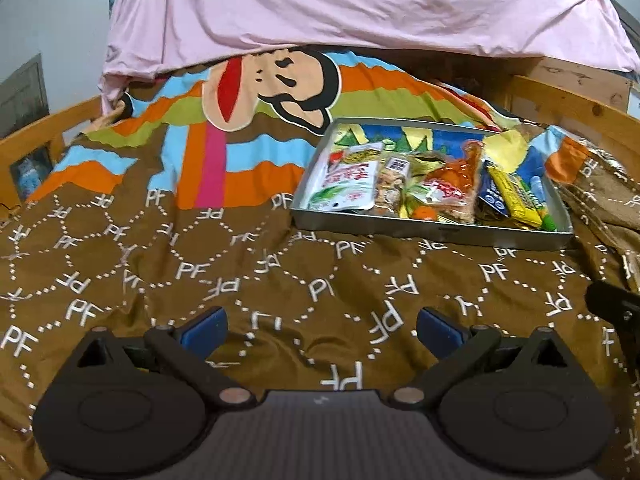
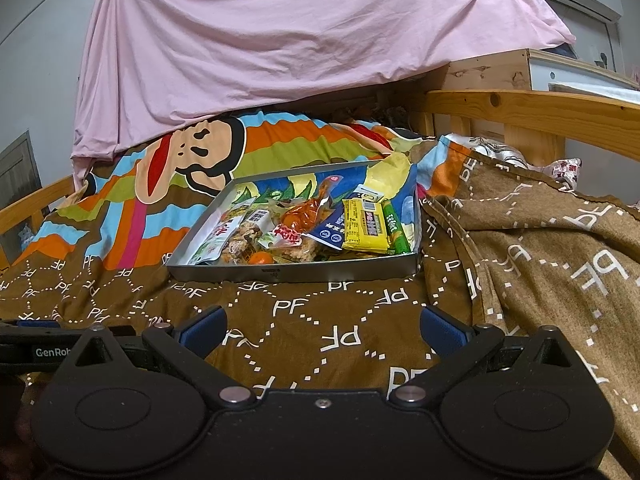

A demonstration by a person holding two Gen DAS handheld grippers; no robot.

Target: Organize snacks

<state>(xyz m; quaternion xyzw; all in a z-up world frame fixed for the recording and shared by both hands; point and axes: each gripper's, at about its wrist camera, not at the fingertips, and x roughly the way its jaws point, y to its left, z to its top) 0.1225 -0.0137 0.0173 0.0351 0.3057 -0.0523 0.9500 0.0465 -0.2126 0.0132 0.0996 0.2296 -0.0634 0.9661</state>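
Observation:
A shallow metal tray (image 1: 420, 228) (image 2: 304, 274) lies on the brown bed cover, packed with several snack packets. Among them are a white-and-green pouch (image 1: 348, 184) (image 2: 212, 240), an orange chicken-leg pack (image 1: 460, 178) (image 2: 308, 216), a yellow bar (image 1: 516, 196) (image 2: 366, 230) and a green stick (image 2: 394, 228). My left gripper (image 1: 322, 330) hovers open over the cover, well short of the tray and to its left. In the right wrist view my right gripper (image 2: 322, 330) is open too, in front of the tray's near wall. Nothing sits between either pair of fingers.
The brown cover (image 1: 200, 272) carries a cartoon monkey print (image 1: 272, 92) behind the tray. A pink sheet (image 2: 280, 40) hangs at the back. Wooden bed rails (image 2: 540, 112) run along the right and left. Bunched blanket folds (image 2: 540, 248) rise right of the tray.

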